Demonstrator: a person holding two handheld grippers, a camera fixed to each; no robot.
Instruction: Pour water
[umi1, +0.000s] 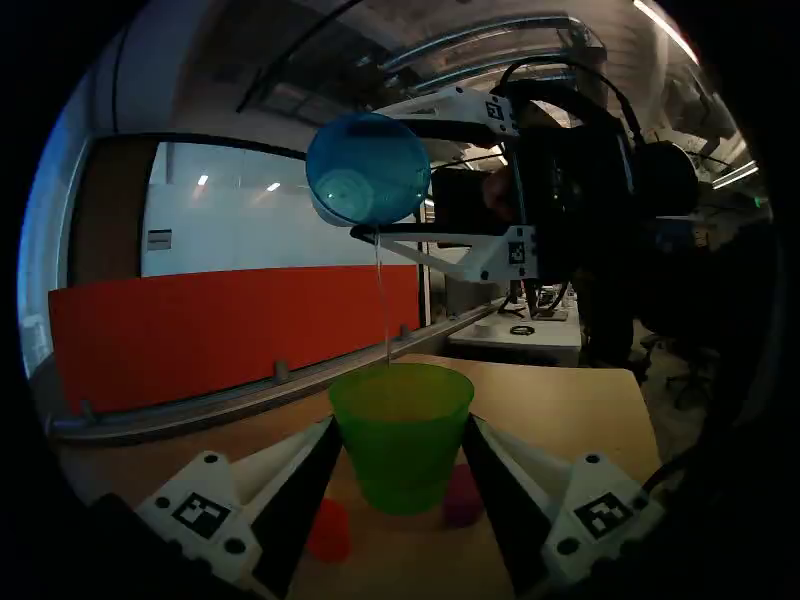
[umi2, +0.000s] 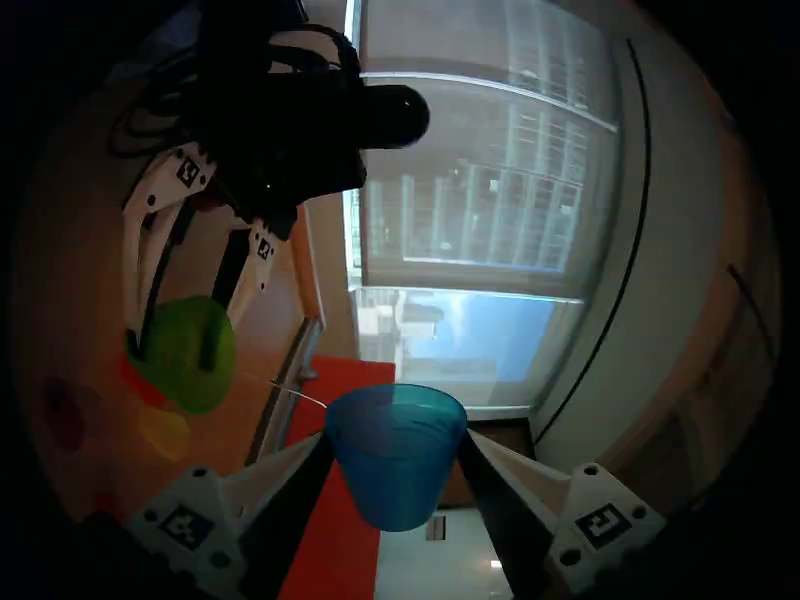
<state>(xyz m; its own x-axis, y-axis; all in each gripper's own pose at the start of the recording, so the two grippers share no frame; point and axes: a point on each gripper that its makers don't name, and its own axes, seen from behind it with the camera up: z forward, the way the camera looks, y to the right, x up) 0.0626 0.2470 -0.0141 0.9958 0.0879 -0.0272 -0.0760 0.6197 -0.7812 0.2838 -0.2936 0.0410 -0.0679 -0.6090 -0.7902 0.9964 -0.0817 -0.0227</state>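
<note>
In the left gripper view my left gripper (umi1: 402, 450) is shut on a green cup (umi1: 401, 432), held upright just above the wooden table (umi1: 570, 410). Higher up, the right gripper (umi1: 400, 205) holds a blue cup (umi1: 367, 168) tipped on its side, and a thin stream of water (umi1: 382, 300) falls from it into the green cup. The right gripper view is rolled sideways: my right gripper (umi2: 395, 460) is shut on the blue cup (umi2: 395, 455), and the water thread (umi2: 285, 388) runs to the green cup (umi2: 185, 350) in the left gripper (umi2: 190, 340).
Small red (umi1: 328, 530) and magenta (umi1: 462, 495) cups stand on the table beneath the green cup; a yellow one (umi2: 163, 430) shows in the right gripper view. An orange panel (umi1: 220, 325) and a rail run along the table's far edge. Desks and chairs stand behind.
</note>
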